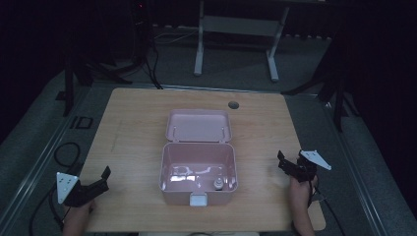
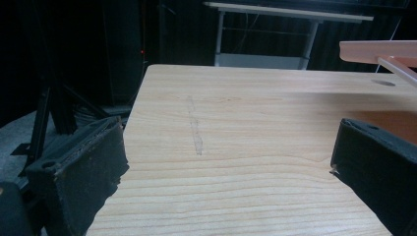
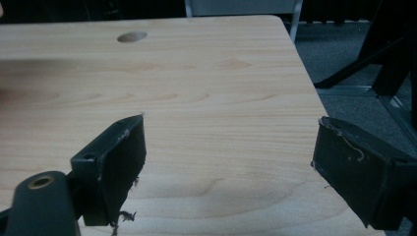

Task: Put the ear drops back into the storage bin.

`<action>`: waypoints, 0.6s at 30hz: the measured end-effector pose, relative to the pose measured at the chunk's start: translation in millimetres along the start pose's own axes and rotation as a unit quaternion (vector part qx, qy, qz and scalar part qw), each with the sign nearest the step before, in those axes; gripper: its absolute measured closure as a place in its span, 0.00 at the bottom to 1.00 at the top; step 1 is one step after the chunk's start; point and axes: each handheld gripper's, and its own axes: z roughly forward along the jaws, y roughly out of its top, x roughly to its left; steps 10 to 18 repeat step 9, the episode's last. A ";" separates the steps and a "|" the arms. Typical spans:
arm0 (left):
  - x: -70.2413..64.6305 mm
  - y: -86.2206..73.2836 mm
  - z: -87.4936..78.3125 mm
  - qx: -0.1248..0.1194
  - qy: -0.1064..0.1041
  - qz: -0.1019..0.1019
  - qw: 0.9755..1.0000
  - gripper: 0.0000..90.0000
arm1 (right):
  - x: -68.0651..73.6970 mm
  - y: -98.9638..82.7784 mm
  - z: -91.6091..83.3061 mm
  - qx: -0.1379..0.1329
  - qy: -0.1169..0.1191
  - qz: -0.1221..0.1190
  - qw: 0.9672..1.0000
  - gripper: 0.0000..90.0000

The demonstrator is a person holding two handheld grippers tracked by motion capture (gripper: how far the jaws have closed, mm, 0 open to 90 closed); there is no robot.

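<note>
Both pairs of jaws are held wide apart with nothing between them, as is seen in the two gripper views, where only bare wood lies in the gaps. The left gripper [image 1: 101, 179] is kept low over the bench [image 1: 133, 128] at about 8 o'clock from the box, its jaws aimed toward 2 o'clock; the right gripper [image 1: 285, 163] is kept at about 4 o'clock from the box, its jaws aimed toward 10 o'clock. Each is well apart from the box, and neither touches it.

The pink box [image 1: 198, 169] is found at the middle of the bench, open, with its lid [image 1: 198, 126] laid back toward 12 o'clock on its hinges. A small white bottle-like thing [image 1: 216, 184] is seen upright inside, near the front wall at about 5 o'clock within the box; what it is cannot be told for certain. A white latch [image 1: 198, 199] hangs at the front wall, at 6 o'clock.

The step in hand is judged to be a start or a rest: nothing is gripped, and both hands are parked at the near corners. The next move is judged to call for one gripper to be brought inward over the rim, either down to the small thing inside or up to the lid's far edge, while the box is steadied by the other. The forearms enter from 6 o'clock, wrists level, grippers angled inward.
</note>
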 end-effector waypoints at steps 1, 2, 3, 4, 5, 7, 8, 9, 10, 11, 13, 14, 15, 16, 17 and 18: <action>0.1 0.0 0.1 0.000 0.000 0.000 1.000 0.01 | -0.9 0.0 -0.5 -0.002 0.001 0.004 1.000 0.14; 0.2 0.0 0.1 0.000 0.000 -0.001 1.000 0.01 | -1.7 0.0 -0.7 -0.003 0.003 0.006 1.000 0.14; 0.2 0.0 0.0 0.000 0.000 -0.001 1.000 0.01 | -2.7 -0.2 -0.2 0.001 0.004 0.006 1.000 0.14; 0.2 0.0 0.0 0.000 0.000 0.000 1.000 0.01 | -2.8 -0.5 0.2 0.003 0.002 0.005 1.000 0.14; 0.1 0.0 0.0 0.000 0.000 0.000 1.000 0.00 | -3.0 -0.8 0.4 0.006 0.003 0.006 1.000 0.14; 0.0 0.0 0.0 0.000 -0.001 0.001 1.000 0.01 | -2.4 -0.9 1.3 0.009 0.003 0.002 1.000 0.14; 0.2 0.0 0.1 0.000 0.000 0.000 1.000 0.01 | -1.8 -1.0 2.0 0.011 0.004 -0.002 1.000 0.14; 0.2 0.0 0.1 0.001 0.000 -0.001 1.000 0.01 | -0.8 -1.2 2.6 0.015 0.007 -0.003 1.000 0.14; 0.2 0.0 0.1 0.001 0.000 -0.001 1.000 0.01 | -0.8 -1.2 2.6 0.015 0.007 -0.003 1.000 0.14; 0.2 0.0 0.1 0.001 0.000 -0.001 1.000 0.01 | -0.8 -1.2 2.6 0.015 0.007 -0.003 1.000 0.14; 0.2 0.0 0.1 0.001 0.000 -0.001 1.000 0.01 | -0.8 -1.2 2.6 0.015 0.007 -0.003 1.000 0.14; 0.2 0.0 0.1 0.001 0.000 -0.001 1.000 0.01 | -0.8 -1.2 2.6 0.015 0.007 -0.003 1.000 0.14; 0.2 0.0 0.1 0.001 0.000 -0.001 1.000 0.01 | -0.8 -1.2 2.6 0.015 0.007 -0.003 1.000 0.14; 0.2 0.0 0.1 0.001 0.000 -0.001 1.000 0.01 | -0.8 -1.2 2.6 0.015 0.007 -0.003 1.000 0.14; 0.2 0.0 0.1 0.001 0.000 -0.001 1.000 0.01 | -0.8 -1.2 2.6 0.015 0.007 -0.003 1.000 0.14; 0.2 0.0 0.1 0.001 0.000 -0.001 1.000 0.01 | -0.8 -1.2 2.6 0.015 0.007 -0.003 1.000 0.14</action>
